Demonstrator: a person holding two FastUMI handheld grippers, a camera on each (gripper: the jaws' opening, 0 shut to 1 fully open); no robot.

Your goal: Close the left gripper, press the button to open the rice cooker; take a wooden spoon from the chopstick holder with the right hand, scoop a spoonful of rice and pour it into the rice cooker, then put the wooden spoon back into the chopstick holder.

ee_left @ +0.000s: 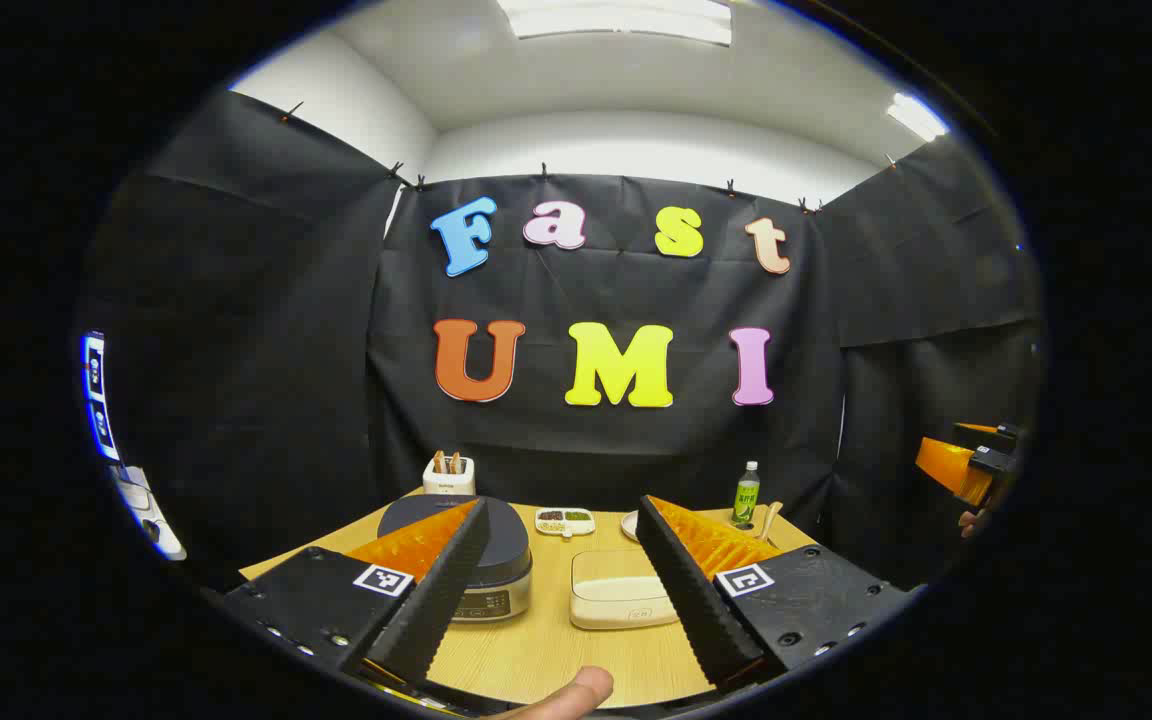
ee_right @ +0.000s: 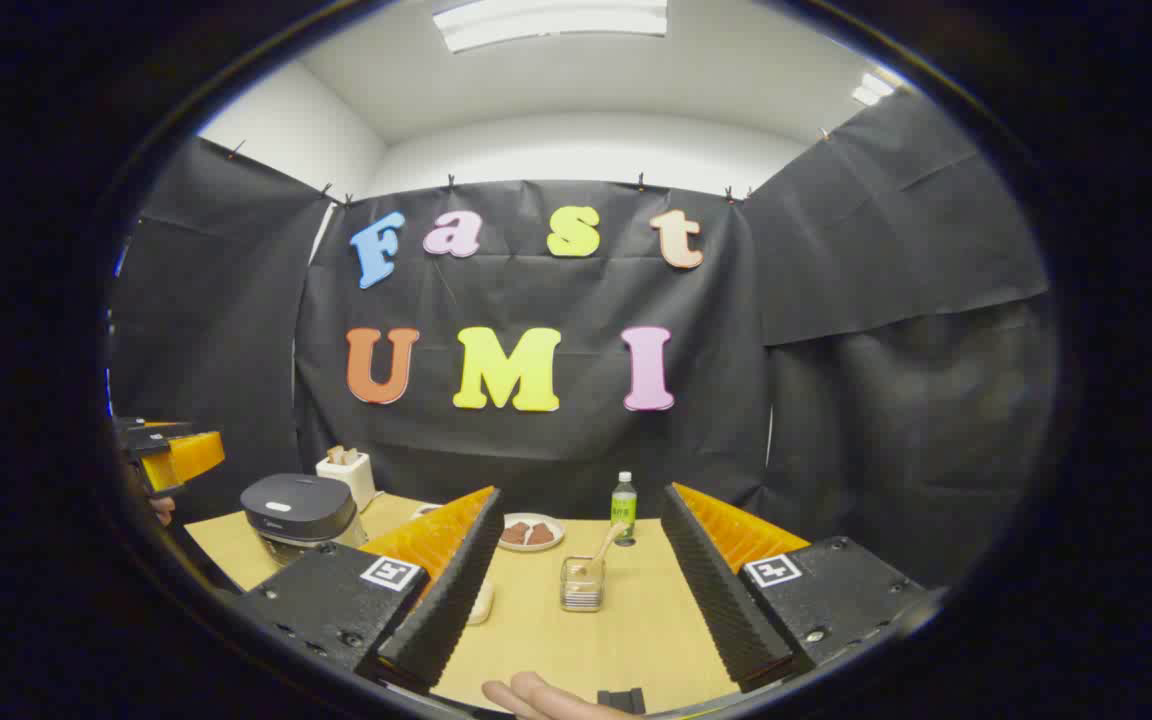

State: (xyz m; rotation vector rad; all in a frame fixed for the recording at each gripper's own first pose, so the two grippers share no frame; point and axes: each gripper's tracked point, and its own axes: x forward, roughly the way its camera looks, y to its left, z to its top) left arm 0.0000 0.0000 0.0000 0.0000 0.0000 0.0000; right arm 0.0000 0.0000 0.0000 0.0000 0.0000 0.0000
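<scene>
- Left gripper (ee_left: 561,580): jaws spread wide, holding nothing, raised above the light wooden table (ee_left: 536,650).
- Right gripper (ee_right: 581,590): jaws likewise wide and empty.
- Dark round-lidded rice cooker (ee_left: 486,570): lid down, partly hidden behind one finger in the left gripper view; the right gripper view shows it whole at far left.
- Clear chopstick holder (ee_right: 582,585) with the wooden spoon (ee_right: 604,547) leaning in it stands between the right gripper's fingers.
- Cream lidded box (ee_left: 622,590) sits beside the cooker; contents hidden.
- Green bottle (ee_right: 623,508) stands at the table's rear.
</scene>
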